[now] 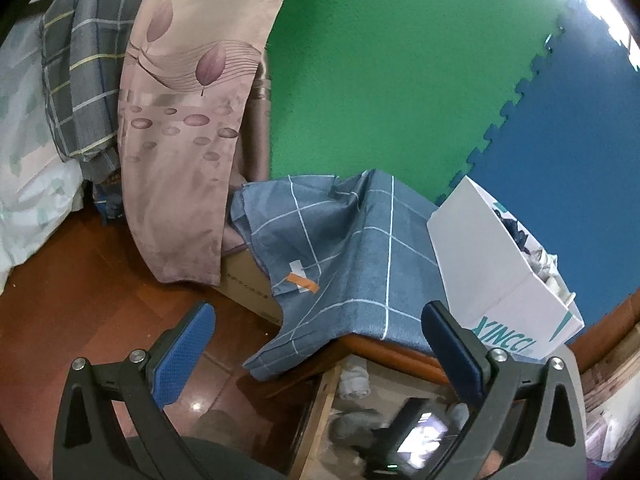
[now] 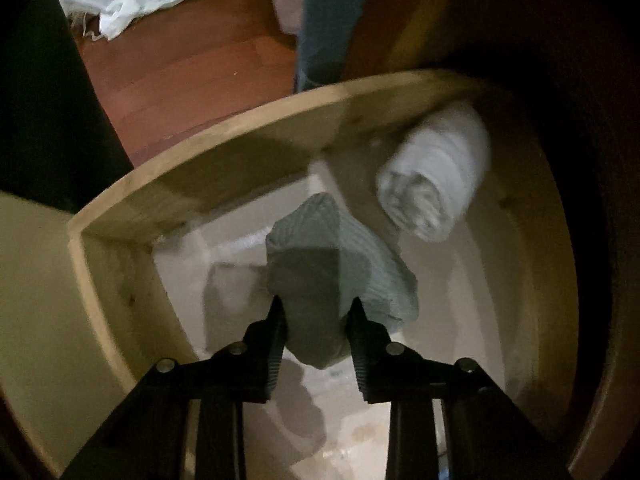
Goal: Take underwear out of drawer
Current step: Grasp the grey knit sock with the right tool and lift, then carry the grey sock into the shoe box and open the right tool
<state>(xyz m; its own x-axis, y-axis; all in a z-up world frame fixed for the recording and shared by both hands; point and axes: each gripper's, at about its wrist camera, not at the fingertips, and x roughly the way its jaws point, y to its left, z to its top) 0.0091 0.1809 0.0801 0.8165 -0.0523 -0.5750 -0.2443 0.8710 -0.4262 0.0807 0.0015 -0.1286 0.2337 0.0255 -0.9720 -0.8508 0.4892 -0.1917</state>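
My right gripper [image 2: 318, 312] points down into the open wooden drawer [image 2: 208, 176] and is shut on a rolled grey underwear [image 2: 332, 248], both black fingers pressing its lower end. A white rolled underwear [image 2: 436, 184] lies behind it, by the drawer's back wall. In the left wrist view the same drawer [image 1: 320, 408] shows low down, with the white roll [image 1: 354, 380] and a grey piece [image 1: 352, 420] inside, and the right gripper's camera body above them. My left gripper [image 1: 316, 324] hovers above the drawer, its blue pads wide open and holding nothing.
A blue checked cloth [image 1: 352, 248] drapes the cabinet top above the drawer. A white cardboard box [image 1: 500, 272] with clothes stands on it at the right. Pink patterned fabric [image 1: 184, 120] and a grey plaid quilt [image 1: 80, 64] hang at the left over red-brown floor [image 1: 80, 280].
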